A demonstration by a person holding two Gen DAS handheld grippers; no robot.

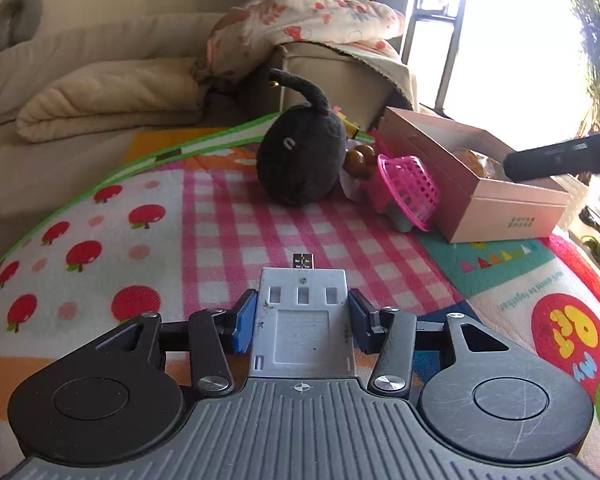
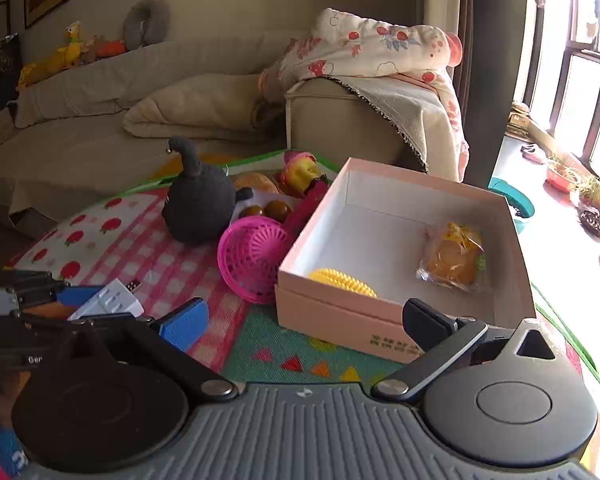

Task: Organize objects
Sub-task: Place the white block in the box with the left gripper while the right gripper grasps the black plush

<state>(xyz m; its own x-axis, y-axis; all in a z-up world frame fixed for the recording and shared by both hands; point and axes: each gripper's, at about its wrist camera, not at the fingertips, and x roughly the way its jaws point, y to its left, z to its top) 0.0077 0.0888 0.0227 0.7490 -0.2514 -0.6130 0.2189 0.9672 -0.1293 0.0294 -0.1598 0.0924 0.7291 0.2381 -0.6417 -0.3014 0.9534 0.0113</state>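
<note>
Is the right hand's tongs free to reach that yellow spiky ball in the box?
Probably yes: the right tongs are open and empty, the pink box has no lid, and the yellow spiky ball lies uncovered behind the near wall.

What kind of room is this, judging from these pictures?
Most likely a home living room used as a child's play area: a beige sofa with cushions, a colourful fruit-print play mat and a black plush toy beside a pink cardboard box.
</note>
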